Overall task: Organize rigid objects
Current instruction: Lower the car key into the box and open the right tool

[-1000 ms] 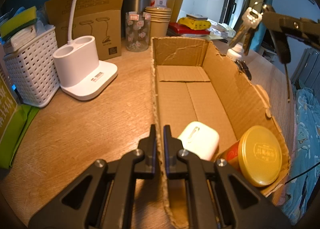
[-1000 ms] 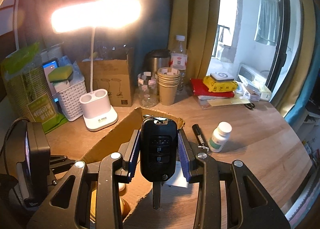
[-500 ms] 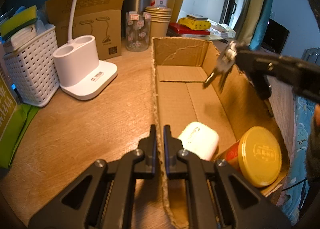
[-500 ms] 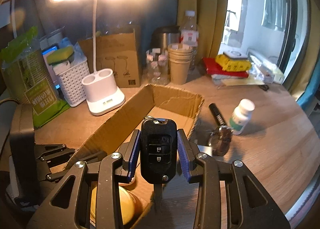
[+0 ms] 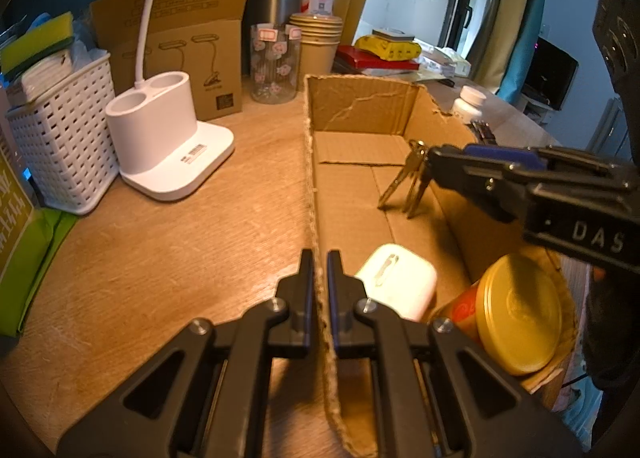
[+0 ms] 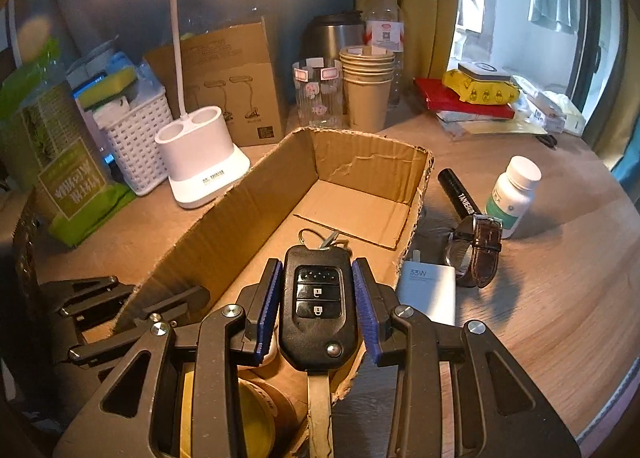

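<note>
An open cardboard box (image 5: 360, 106) (image 6: 224, 226) lies on the wooden desk. My left gripper (image 5: 318, 270) is shut on the box's left wall, near its front end. My right gripper (image 6: 318, 274) is shut on a black car key fob (image 6: 318, 302); its bunch of metal keys (image 5: 408, 182) hangs inside the box with the tips at the floor. The right gripper (image 5: 436, 162) reaches over the box's right wall. A white earbud case (image 5: 396, 282) and a gold-lidded tin (image 5: 520, 322) lie in the box's near end.
Right of the box lie a black marker (image 6: 460, 194), a white pill bottle (image 6: 514, 194), a brown-strap watch (image 6: 476, 250) and a white charger (image 6: 428, 290). Left stand a white lamp base (image 5: 160, 134) and white basket (image 5: 60, 130). Cups, a glass jar (image 5: 276, 62) and a bottle stand behind.
My right gripper has come down and forward over the box's right wall, lowering the keys from above the box until they reach its floor. The left gripper has stayed clamped on the wall.
</note>
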`<state>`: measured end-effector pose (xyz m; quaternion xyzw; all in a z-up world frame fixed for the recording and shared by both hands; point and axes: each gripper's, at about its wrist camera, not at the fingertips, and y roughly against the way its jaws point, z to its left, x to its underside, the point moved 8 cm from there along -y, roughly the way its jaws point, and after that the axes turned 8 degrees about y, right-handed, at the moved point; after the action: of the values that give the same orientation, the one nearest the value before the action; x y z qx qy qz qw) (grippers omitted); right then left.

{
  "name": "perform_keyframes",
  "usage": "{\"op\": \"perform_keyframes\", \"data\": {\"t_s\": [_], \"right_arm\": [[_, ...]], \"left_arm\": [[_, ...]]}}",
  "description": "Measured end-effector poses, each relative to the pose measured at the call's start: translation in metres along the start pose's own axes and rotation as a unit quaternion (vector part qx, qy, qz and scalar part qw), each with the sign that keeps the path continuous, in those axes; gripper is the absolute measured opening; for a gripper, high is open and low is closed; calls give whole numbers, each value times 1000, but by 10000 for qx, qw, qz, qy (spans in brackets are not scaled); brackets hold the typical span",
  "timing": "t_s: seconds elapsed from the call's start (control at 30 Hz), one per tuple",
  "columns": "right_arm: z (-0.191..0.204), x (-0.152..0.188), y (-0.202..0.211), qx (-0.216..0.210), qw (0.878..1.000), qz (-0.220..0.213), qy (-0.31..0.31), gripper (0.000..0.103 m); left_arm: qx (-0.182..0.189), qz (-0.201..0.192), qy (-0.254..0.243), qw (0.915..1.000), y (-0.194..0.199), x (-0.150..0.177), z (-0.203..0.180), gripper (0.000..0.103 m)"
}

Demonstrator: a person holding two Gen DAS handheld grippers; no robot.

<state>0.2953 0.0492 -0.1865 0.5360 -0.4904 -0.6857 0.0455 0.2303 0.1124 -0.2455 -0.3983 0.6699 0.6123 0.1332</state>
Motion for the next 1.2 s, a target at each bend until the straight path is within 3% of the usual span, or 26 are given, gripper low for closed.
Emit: {"op": "perform_keyframes", "data": {"t_s": [0.27, 0.6, 0.8, 1.1, 1.2], "right_arm": [[5, 3, -2, 478, 9975, 146, 491, 38], [3, 6, 1, 424, 9982, 179, 389, 40], [7, 6, 4, 219, 9991, 163, 335, 53], [2, -3, 23, 184, 9996, -113, 198, 56], [-6, -7, 30, 263, 9993, -224, 112, 64]], "left_arm": [[0, -16, -14, 10000, 2, 0, 1, 6], [-10, -21, -21, 10000, 2, -1, 1, 6], [-17, -28, -41, 10000, 2, -1, 1, 6], [-33, -12, -30, 10000, 2, -1, 2, 6], [-52, -23, -40, 10000, 2, -1, 2, 6]]}}
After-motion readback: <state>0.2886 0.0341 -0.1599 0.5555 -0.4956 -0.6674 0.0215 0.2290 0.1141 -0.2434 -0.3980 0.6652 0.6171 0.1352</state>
